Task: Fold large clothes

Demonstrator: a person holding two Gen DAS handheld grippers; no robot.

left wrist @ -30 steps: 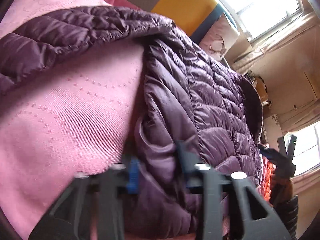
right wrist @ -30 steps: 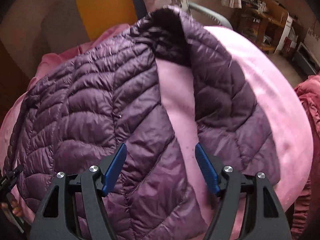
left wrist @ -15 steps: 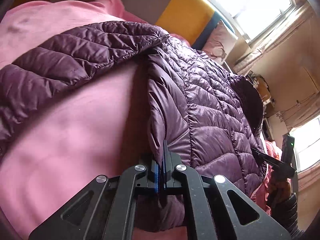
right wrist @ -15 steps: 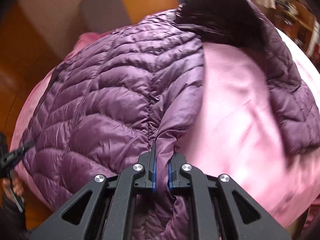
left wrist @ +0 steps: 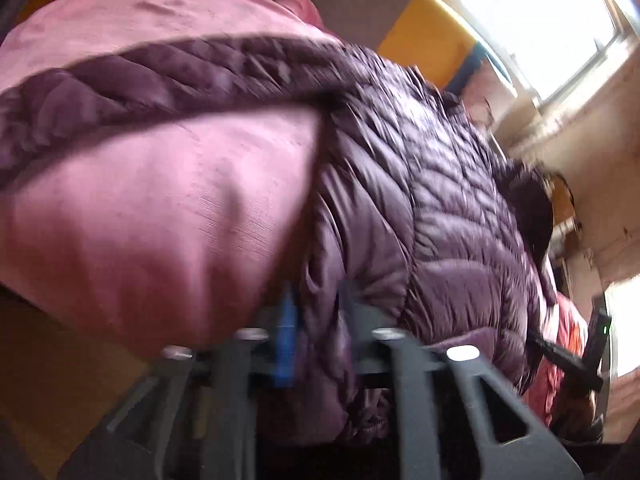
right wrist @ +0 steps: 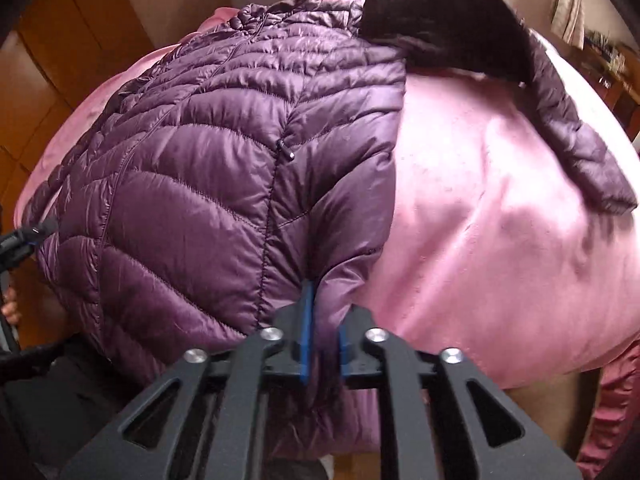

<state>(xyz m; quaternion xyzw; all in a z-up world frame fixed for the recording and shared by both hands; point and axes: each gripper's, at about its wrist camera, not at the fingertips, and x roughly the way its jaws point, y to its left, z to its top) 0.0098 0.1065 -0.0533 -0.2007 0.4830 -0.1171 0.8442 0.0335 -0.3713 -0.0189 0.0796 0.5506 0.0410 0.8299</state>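
A purple quilted down jacket (right wrist: 224, 168) lies spread on a pink bed cover (right wrist: 500, 220). My right gripper (right wrist: 323, 336) is shut on the jacket's bottom hem at its right corner. A sleeve (right wrist: 576, 140) stretches out to the right, past the dark collar (right wrist: 440, 28). In the blurred left wrist view my left gripper (left wrist: 316, 344) grips the jacket's (left wrist: 432, 216) hem, with a fold of fabric between its jaws. A sleeve (left wrist: 160, 84) runs across the pink cover (left wrist: 152, 216) to the left.
A yellow and grey headboard (left wrist: 424, 44) stands behind the bed under a bright window (left wrist: 552, 20). Wooden panelling (right wrist: 44, 40) is at the left. A reddish garment (left wrist: 560, 344) lies by the bed's edge. The other gripper (right wrist: 20, 240) shows at the left edge of the right wrist view.
Both grippers closed on the jacket's hem, then pulled it back toward the bed's near edge. The left jaws now stand a little wider around the fabric.
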